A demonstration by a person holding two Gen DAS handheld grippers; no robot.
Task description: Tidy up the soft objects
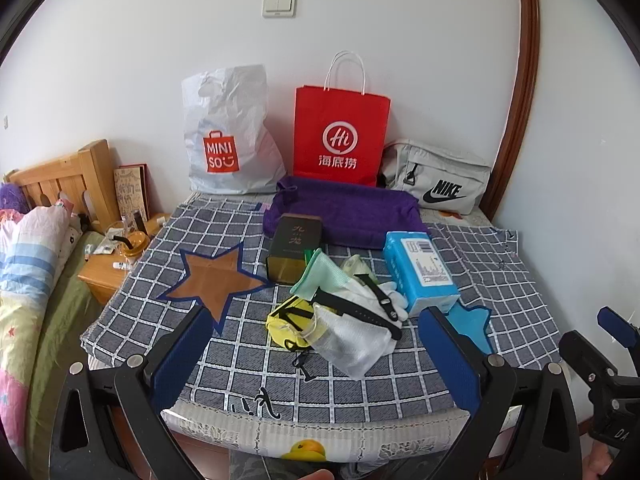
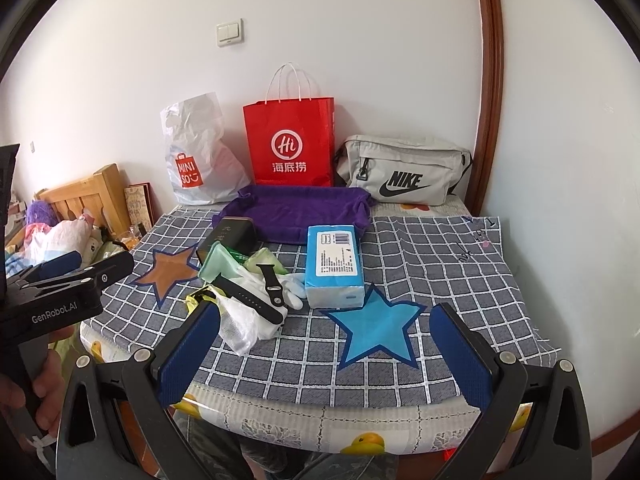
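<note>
checked blue-grey cloth (image 1: pixel 152 300) covers the surface, and nothing looks sorted yet. purple fabric tray (image 2: pixel 296 210) at the back lies empty, by my judgement the likely destination. blue tissue pack (image 2: pixel 334 266) stands just in front of it. soft pile (image 1: pixel 340 312) of white gloves, green cloth and yellow pouch sits jumbled mid-cloth. left claw (image 1: pixel 316 354) and right claw (image 2: pixel 324 354) both hover near the front edge, spread apart, holding nothing.

Three bags (image 2: pixel 288 148) are lined against the wall at the desk's (image 2: pixel 420 264) far edge. A cloth tray (image 2: pixel 296 212) is set before them; nearer, a tissue pack (image 2: pixel 334 264) lies right of a heap of gloves (image 2: pixel 256 300).
</note>
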